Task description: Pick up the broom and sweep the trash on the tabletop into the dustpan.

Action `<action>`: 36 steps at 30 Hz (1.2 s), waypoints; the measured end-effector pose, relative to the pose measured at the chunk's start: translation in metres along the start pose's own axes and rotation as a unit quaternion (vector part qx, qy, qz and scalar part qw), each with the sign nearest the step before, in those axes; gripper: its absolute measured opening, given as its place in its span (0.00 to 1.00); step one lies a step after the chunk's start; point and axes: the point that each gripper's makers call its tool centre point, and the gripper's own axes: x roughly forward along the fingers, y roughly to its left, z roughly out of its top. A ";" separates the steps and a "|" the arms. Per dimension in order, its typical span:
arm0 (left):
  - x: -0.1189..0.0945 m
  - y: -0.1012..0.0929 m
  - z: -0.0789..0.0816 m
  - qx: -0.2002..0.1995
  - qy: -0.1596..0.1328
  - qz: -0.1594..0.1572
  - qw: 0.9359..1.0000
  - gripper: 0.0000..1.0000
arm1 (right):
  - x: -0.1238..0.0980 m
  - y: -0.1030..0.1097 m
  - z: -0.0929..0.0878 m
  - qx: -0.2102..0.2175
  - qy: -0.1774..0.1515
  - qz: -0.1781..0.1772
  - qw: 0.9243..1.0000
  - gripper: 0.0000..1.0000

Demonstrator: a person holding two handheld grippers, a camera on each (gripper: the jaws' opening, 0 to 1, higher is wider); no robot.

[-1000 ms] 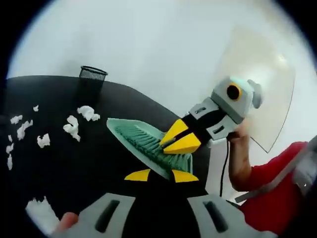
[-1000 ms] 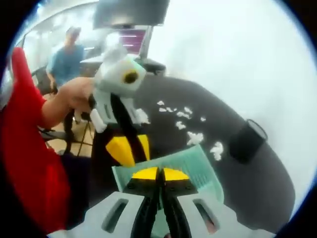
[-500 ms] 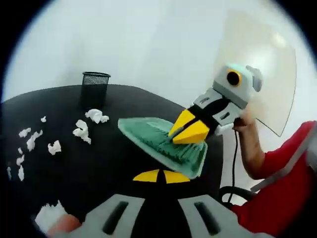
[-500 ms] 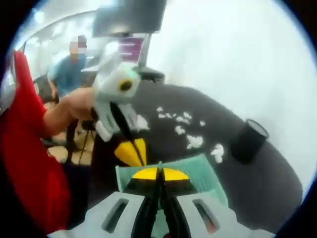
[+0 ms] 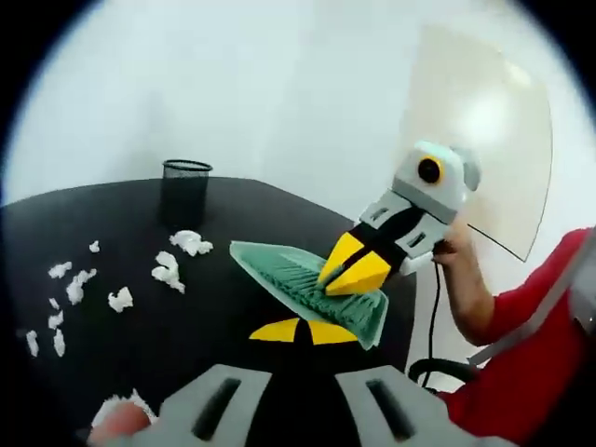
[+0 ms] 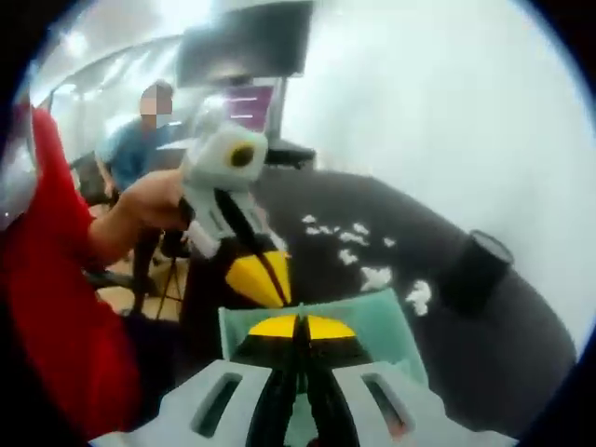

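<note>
As we look along the left gripper (image 5: pixel 303 331), its jaws meet, seemingly empty, while the right gripper (image 5: pixel 352 272) clamps the broom (image 5: pixel 307 284) above the table (image 5: pixel 223 317).

From the right gripper (image 6: pixel 300 328), scraps (image 6: pixel 377 277) lie ahead; we must lower and sweep.

A plain white wall (image 5: pixel 279 102) stands close behind the round black tabletop (image 5: pixel 214 307), and a curved sheet of clear plastic (image 5: pixel 484 130) rises at the table's far edge, catching a bright glare. In the right gripper view, a dark flat screen (image 6: pixel 244 42) hangs high beside the same white wall, with a purple-lit panel (image 6: pixel 244 102) under it. Farther back, a person in a blue top (image 6: pixel 140 149) stands in a brightly lit open room.
</note>
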 end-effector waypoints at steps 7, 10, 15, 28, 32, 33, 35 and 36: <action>0.000 0.001 -0.003 -0.020 -0.004 -0.018 1.000 0.10 | 0.004 0.006 -0.004 -0.005 0.005 0.004 1.000 0.04; 0.003 0.009 -0.009 -0.013 0.010 0.000 1.000 0.15 | 0.003 0.006 -0.002 -0.021 0.007 -0.005 1.000 0.04; 0.007 -0.006 -0.007 -0.072 -0.002 -0.057 0.996 0.11 | 0.000 0.007 0.002 -0.018 -0.005 -0.006 1.000 0.04; 0.016 0.003 -0.022 -0.046 0.039 -0.014 0.998 0.07 | -0.006 0.010 0.027 0.056 -0.117 0.021 0.991 0.03; 0.018 0.000 -0.027 -0.036 0.044 -0.016 0.998 0.00 | -0.007 0.009 0.033 0.046 -0.133 0.034 0.990 0.04; 0.017 -0.002 -0.025 -0.038 0.037 -0.016 0.998 0.00 | -0.006 0.005 0.031 0.023 -0.125 0.023 0.992 0.04; 0.012 -0.001 -0.022 -0.033 0.030 -0.007 0.999 0.00 | -0.005 0.006 0.027 0.011 -0.110 0.019 0.994 0.04; 0.008 0.004 -0.020 -0.017 0.028 0.010 0.999 0.01 | -0.005 0.008 0.026 0.012 -0.107 0.021 0.994 0.04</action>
